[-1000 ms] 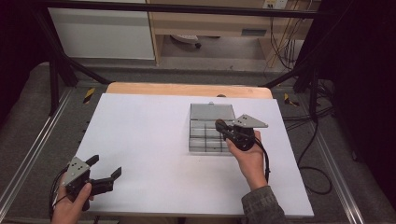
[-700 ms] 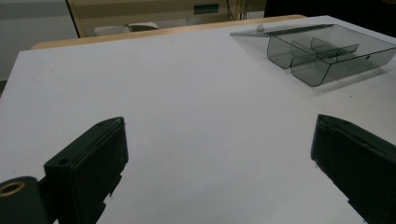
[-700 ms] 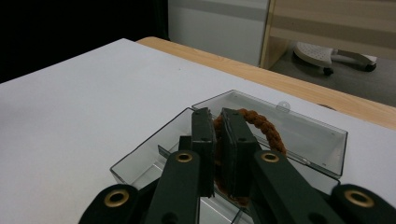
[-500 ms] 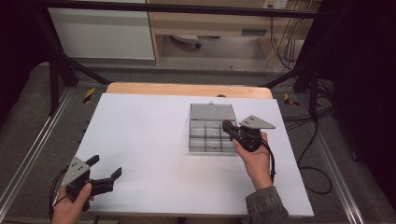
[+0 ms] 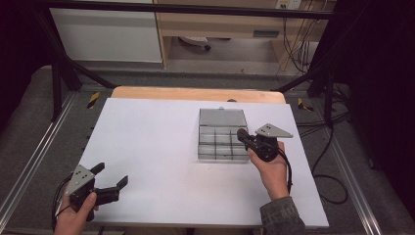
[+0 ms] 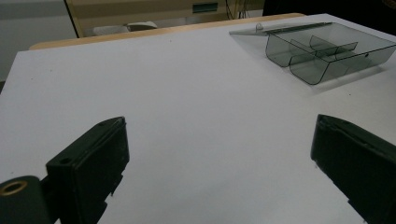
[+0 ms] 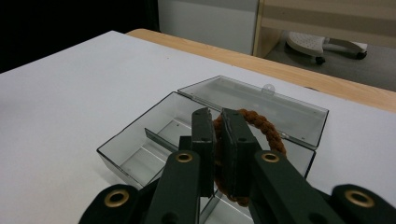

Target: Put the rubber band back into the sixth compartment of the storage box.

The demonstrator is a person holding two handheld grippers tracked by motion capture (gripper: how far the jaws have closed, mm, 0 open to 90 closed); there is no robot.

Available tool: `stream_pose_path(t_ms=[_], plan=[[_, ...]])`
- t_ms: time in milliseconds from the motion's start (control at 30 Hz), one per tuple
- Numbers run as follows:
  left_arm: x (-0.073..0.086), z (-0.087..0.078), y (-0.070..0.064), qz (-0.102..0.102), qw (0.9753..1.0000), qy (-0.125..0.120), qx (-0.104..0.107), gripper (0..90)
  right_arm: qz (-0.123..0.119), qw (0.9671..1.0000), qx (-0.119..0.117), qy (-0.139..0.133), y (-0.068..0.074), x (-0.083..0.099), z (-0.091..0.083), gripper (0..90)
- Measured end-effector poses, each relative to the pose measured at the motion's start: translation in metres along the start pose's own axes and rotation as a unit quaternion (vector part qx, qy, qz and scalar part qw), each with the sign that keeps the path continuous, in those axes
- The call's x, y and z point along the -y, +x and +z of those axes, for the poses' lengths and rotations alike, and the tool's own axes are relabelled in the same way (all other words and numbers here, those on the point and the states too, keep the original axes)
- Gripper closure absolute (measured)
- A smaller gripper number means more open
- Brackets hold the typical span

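— Over the right half of the white table (image 5: 161, 147), what is the right gripper (image 5: 243, 135) doing?

— It hangs at the right edge of a clear plastic box (image 5: 222, 142), held in a hand (image 5: 271, 169) that comes in from the bottom of the high view. In the right gripper view its two black jaws stand nearly together, pinched on a brown braided ring (image 7: 261, 128).

— Where exactly is the ring?

— Clamped between the jaws and standing on edge above the box. Its upper arc shows past the jaw tips, and a lower piece shows beneath them. Whether it touches the box floor cannot be told.

— And the box itself?

— It has dividers that split it into small compartments, and its lid (image 5: 222, 117) is folded back flat on the table on the far side. The compartments that can be seen look bare. Which compartment lies under the ring cannot be told.

— What about the left gripper (image 5: 111, 187)?

— It sits near the front left corner of the table, well apart from the box, held in the other hand (image 5: 73, 218). Its jaws are spread wide with nothing between them. In the left gripper view they frame bare white tabletop, with the box far off at the upper right.
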State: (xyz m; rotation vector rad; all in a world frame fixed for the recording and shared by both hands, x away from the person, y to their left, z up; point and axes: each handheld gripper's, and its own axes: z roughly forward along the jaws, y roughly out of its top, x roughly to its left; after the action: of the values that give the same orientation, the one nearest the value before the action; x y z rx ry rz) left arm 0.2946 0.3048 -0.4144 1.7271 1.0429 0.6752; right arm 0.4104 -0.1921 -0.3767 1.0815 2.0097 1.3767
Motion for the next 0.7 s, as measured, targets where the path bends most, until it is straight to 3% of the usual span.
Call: stream_pose_path(t_ms=[700], plan=[[0.001,0.001,-0.001,0.002,1.0,0.003,0.003,4.8,0.014,0.999,-0.001,0.043,-0.006,0.015,0.007,84.1]])
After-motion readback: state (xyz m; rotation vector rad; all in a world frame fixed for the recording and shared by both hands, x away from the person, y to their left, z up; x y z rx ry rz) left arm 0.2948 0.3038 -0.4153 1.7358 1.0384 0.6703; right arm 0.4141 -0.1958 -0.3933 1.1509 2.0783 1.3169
